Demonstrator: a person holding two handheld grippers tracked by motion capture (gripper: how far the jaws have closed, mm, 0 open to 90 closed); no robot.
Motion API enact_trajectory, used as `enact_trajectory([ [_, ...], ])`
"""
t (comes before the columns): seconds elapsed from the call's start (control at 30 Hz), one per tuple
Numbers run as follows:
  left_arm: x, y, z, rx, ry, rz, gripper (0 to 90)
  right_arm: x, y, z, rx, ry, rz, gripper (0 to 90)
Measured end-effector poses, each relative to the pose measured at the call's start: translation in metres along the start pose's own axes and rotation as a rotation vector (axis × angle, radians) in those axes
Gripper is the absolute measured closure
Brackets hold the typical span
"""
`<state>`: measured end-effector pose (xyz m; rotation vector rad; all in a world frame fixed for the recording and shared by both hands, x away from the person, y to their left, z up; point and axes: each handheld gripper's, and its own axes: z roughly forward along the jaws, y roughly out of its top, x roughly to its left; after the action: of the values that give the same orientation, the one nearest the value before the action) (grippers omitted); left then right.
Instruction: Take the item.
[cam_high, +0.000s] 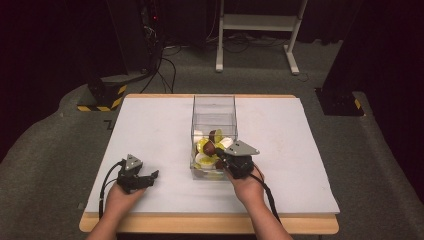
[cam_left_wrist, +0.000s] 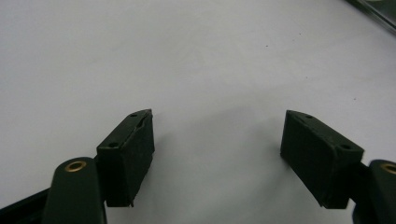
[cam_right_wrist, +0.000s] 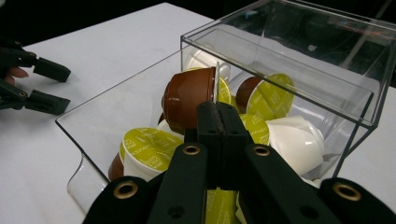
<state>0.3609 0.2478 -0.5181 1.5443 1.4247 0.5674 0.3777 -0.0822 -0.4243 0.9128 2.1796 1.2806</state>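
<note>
Brown capsule (cam_right_wrist: 187, 95) | rim pinched, right gripper (cam_right_wrist: 217, 116) | lid print unreadable

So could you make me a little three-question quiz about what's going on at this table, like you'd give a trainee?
1. True or false: the right gripper is shut on the rim of a brown capsule.
2. Where do the other capsules lie? A) in the clear box B) on the bare table C) in the left gripper
3. Fill in: the jaws of the left gripper stand ____ over the white table.

Key: 1 true. 2 A. 3 open, with nothing between them.
</note>
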Motion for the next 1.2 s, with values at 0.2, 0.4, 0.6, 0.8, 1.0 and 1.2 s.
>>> enact_trajectory([
  [0.2, 0.0, 0.0, 0.0, -0.001, 0.0, 0.002, 26.1, -0.002, -0.004, -0.009, -0.045, 0.017, 0.019, 90.0],
  [0.4, 0.0, 0.0, 0.0, 0.0, 0.001, 0.01, 26.1, -0.004, -0.005, -0.014, -0.061, 0.023, 0.008, 90.0],
  [0.6, 0.0, 0.0, 0.0, 0.001, 0.001, 0.01, 26.1, -0.007, -0.005, -0.016, -0.076, 0.023, 0.018, 90.0],
  [0.8, 0.0, 0.0, 0.0, 0.0, 0.001, 0.009, 26.1, -0.007, -0.005, -0.02, -0.093, 0.025, 0.025, 90.0],
  [1.0, 0.0, 0.0, 0.0, 0.0, 0.001, 0.008, 26.1, -0.006, -0.005, -0.022, -0.096, 0.025, 0.027, 90.0],
  [1.2, 0.0, 0.0, 0.0, 0.001, 0.001, 0.009, 26.1, -0.008, -0.004, -0.025, -0.113, 0.024, 0.028, 90.0],
])
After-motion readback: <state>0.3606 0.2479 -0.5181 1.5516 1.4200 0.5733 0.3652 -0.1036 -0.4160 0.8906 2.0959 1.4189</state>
